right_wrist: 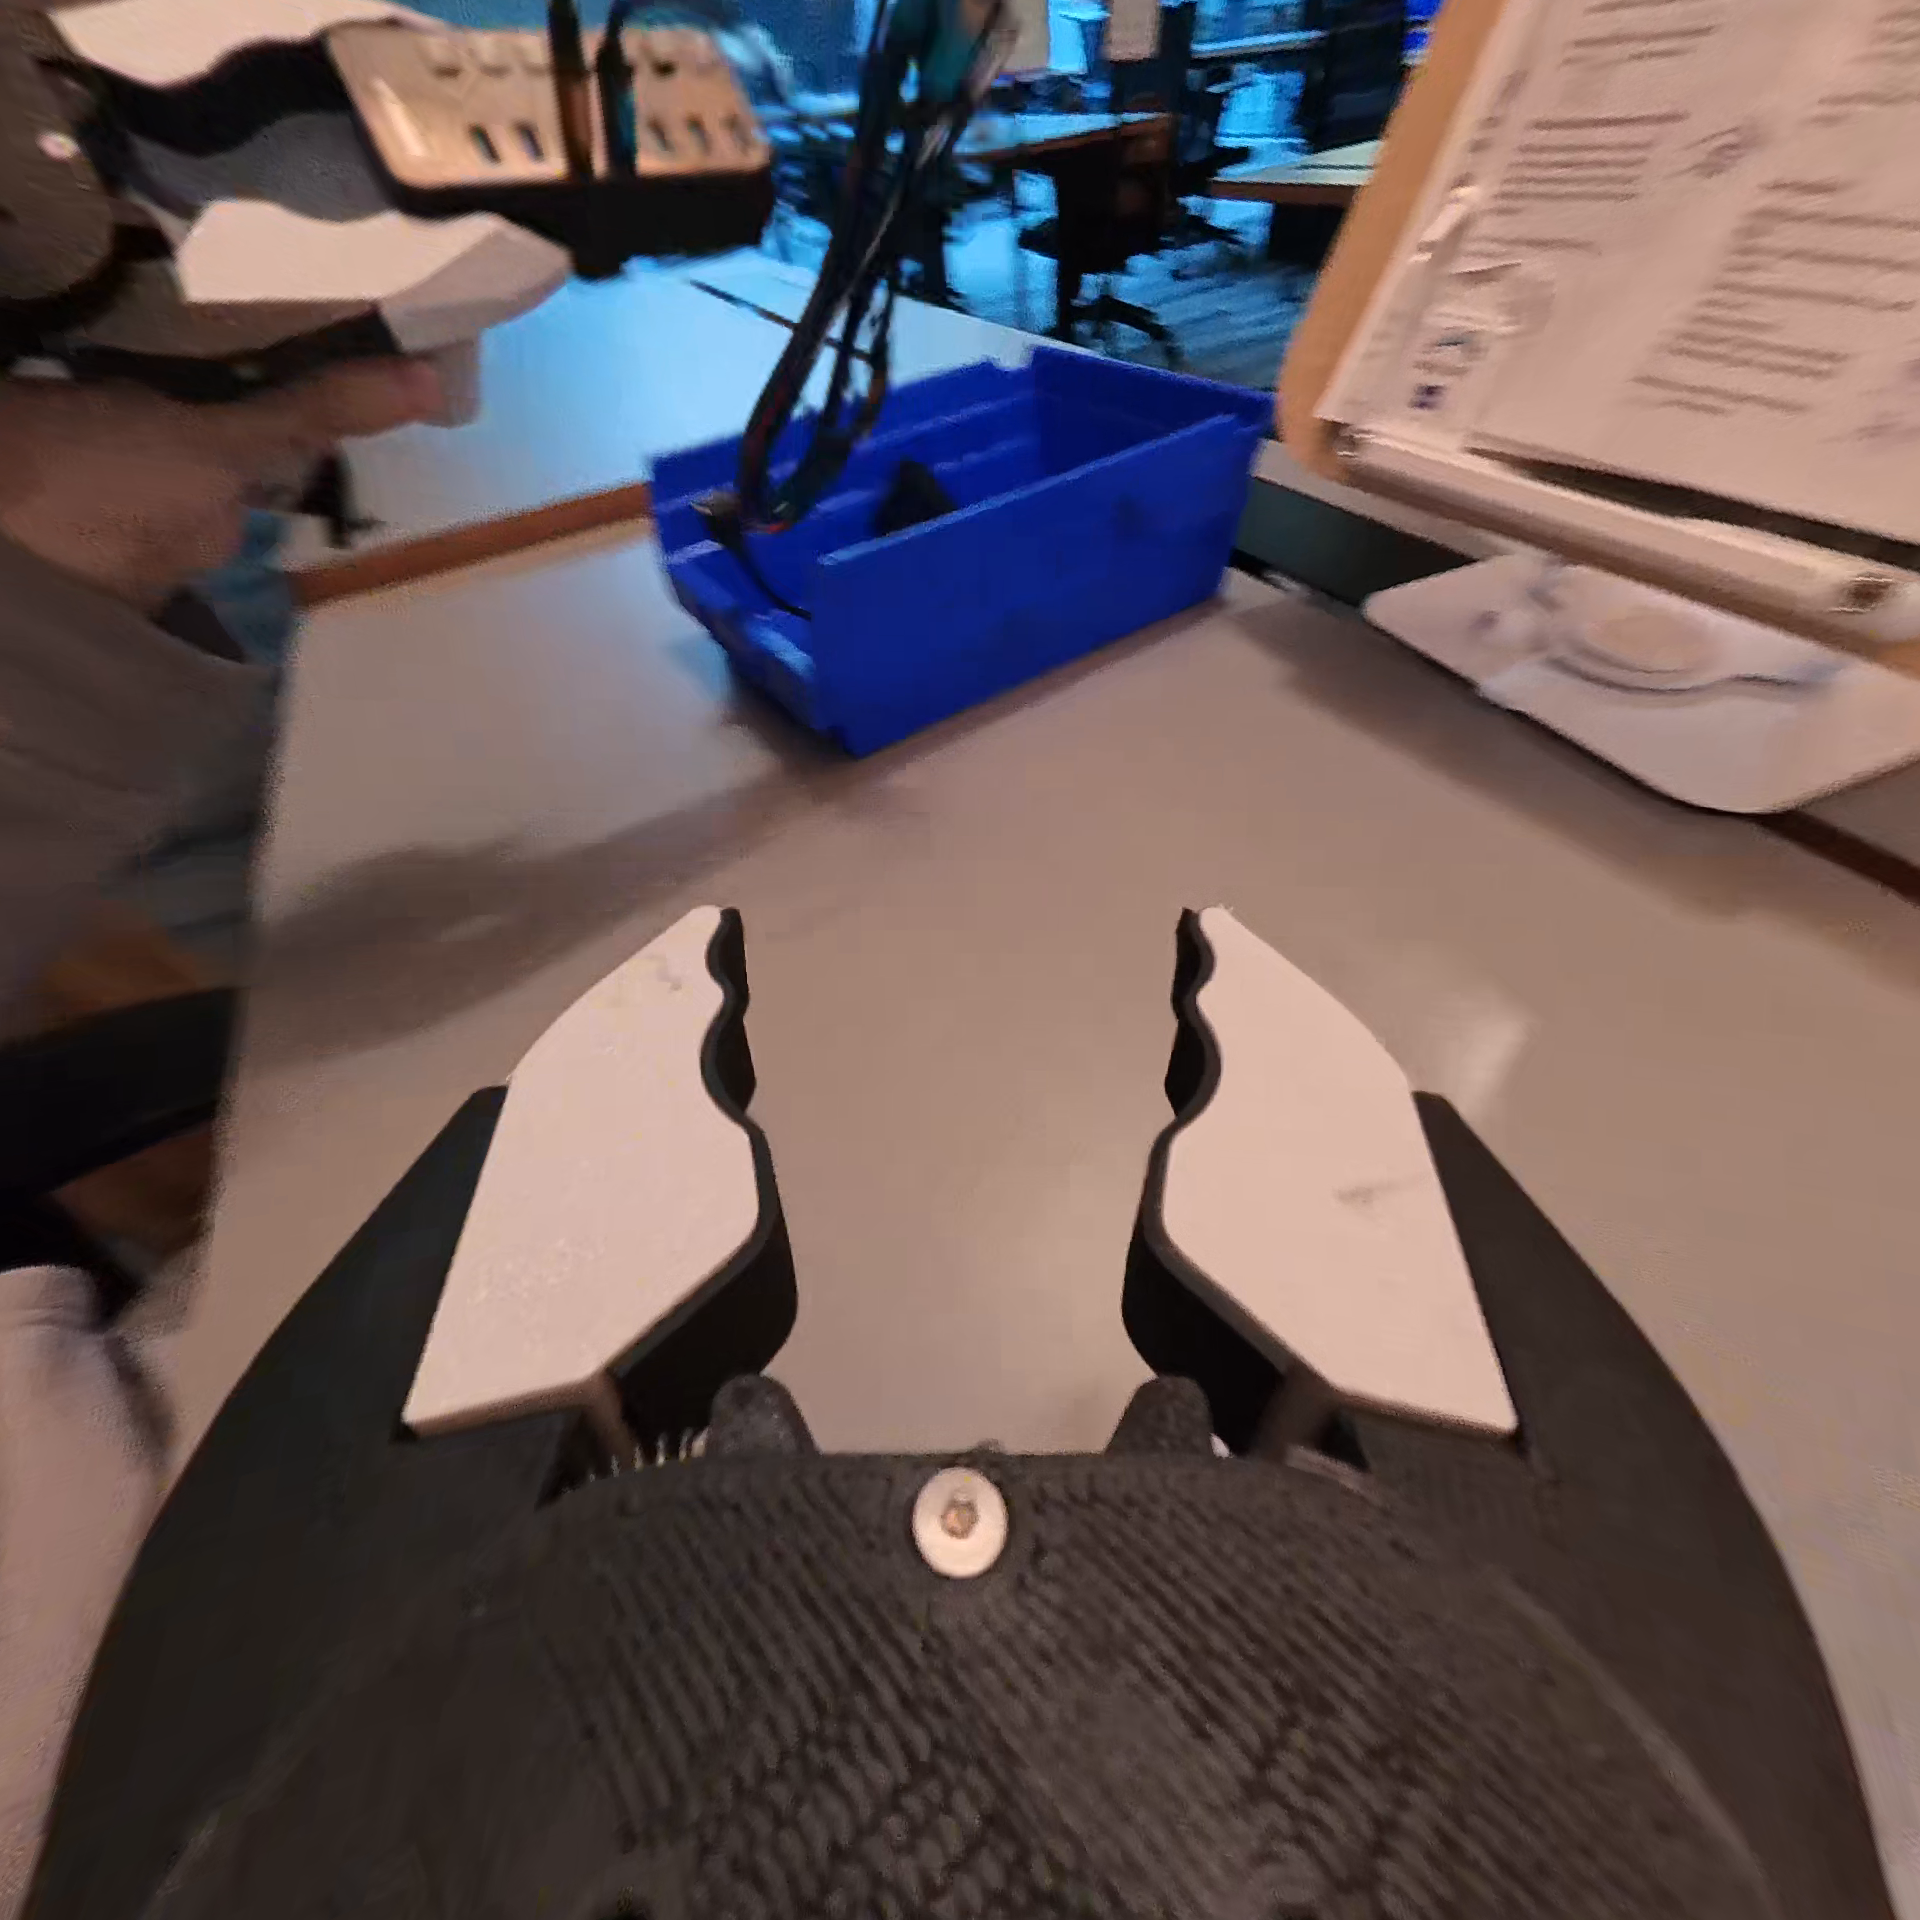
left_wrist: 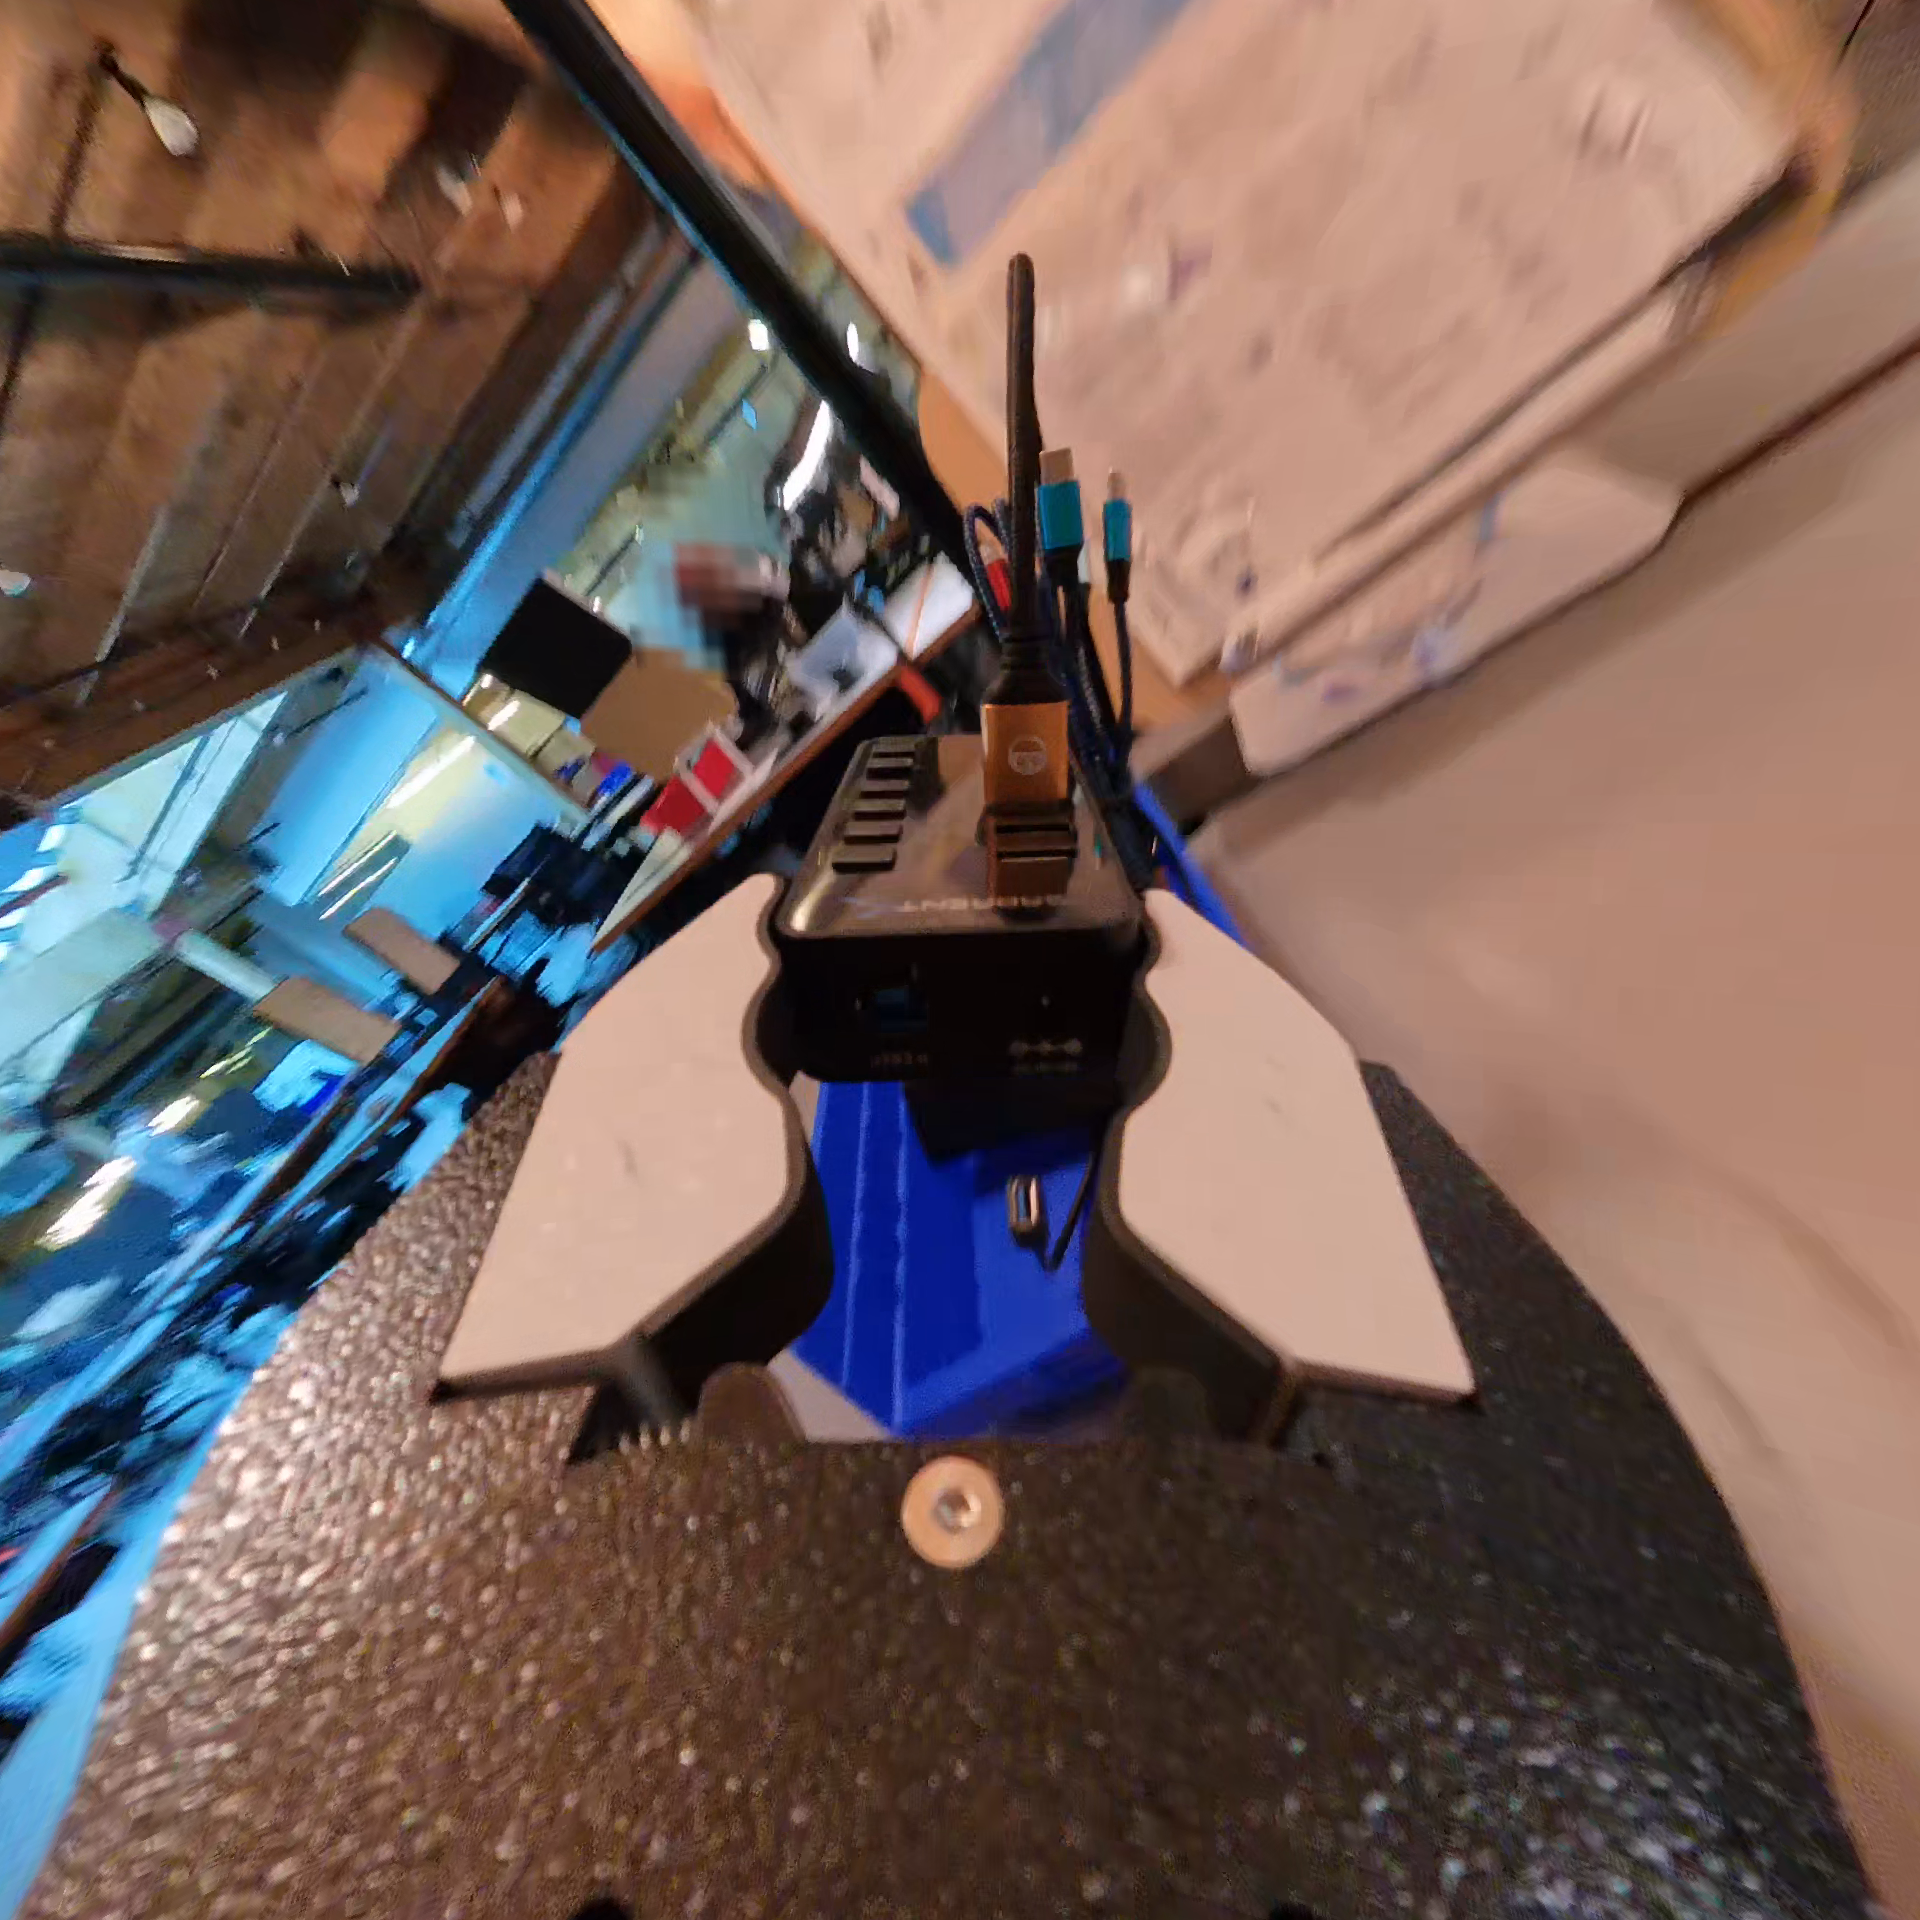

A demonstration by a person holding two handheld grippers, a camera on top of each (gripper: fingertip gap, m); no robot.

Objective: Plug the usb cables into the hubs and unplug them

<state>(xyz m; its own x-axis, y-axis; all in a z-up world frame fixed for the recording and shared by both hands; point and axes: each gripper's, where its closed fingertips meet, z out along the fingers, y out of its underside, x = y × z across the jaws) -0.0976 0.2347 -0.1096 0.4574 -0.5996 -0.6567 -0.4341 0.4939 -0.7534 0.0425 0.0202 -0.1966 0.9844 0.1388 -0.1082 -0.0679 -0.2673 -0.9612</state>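
Left hand-held gripper [left_wrist: 961,977] clamps the glossy black multi-port USB hub [left_wrist: 956,914] aloft above the blue plastic bin [right_wrist: 966,582]; right hand-held gripper [right_wrist: 961,935] hovers wide and empty over the grey tabletop [right_wrist: 935,831].

I keep the hub steady and level, then bring the right one to the copper-coloured plug [left_wrist: 1023,748] seated in it. Only the right wrist view shows dark cables [right_wrist: 821,343] trailing into the bin.

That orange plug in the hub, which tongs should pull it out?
Probably the right tongs: they are open and empty over the table. The left tongs are shut on the black hub, holding it up with the orange plug in it.
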